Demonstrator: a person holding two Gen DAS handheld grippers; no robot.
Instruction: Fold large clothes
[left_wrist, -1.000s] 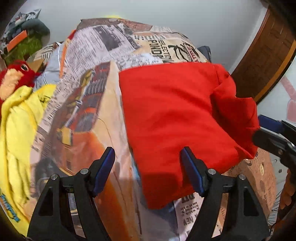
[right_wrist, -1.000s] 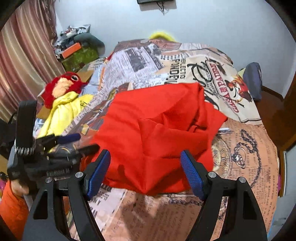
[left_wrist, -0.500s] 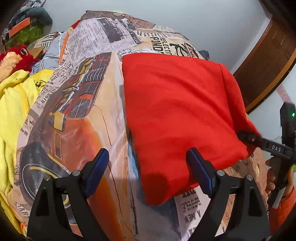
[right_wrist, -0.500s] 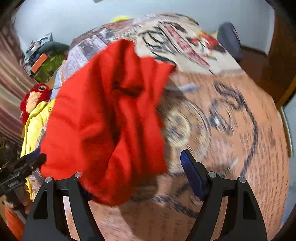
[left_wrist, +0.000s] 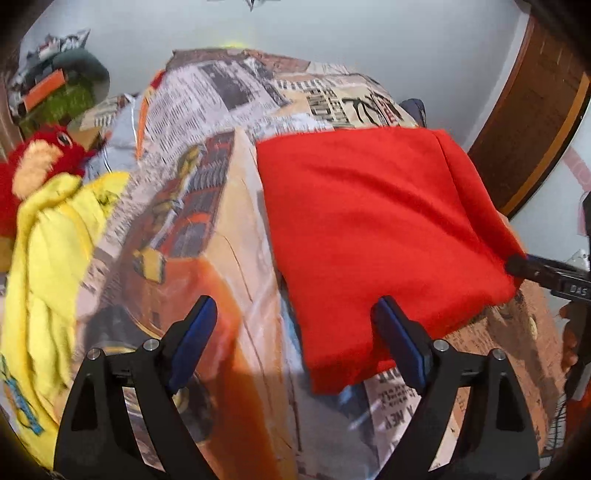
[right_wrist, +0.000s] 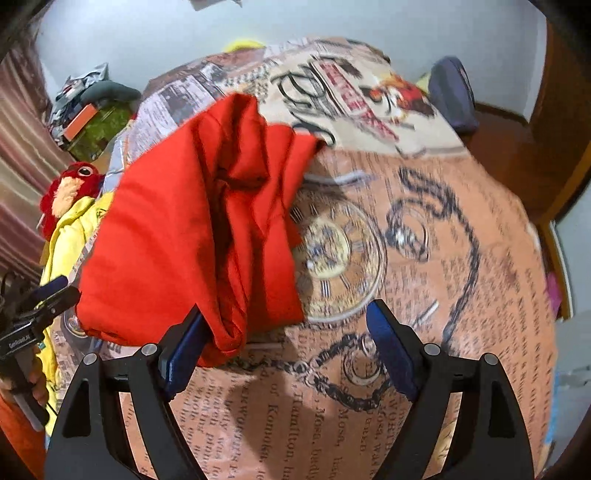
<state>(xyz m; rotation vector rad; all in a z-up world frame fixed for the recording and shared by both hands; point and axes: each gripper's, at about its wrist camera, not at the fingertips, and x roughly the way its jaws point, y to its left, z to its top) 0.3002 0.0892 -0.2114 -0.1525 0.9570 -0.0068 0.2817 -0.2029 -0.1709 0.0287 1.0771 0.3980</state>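
red garment (left_wrist: 373, 229) folded on printed bedspread (left_wrist: 207, 206) | my left gripper (left_wrist: 295, 339) released, near edge | my right gripper (right_wrist: 284, 343) released, cloth brushing left finger

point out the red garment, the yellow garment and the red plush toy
red garment (left_wrist: 369, 229), left wrist view, middle of its flat top
yellow garment (left_wrist: 48, 258), left wrist view, bunched middle
red plush toy (right_wrist: 72, 184), right wrist view, its face

Motion-blurred bedspread (right_wrist: 424, 258) print
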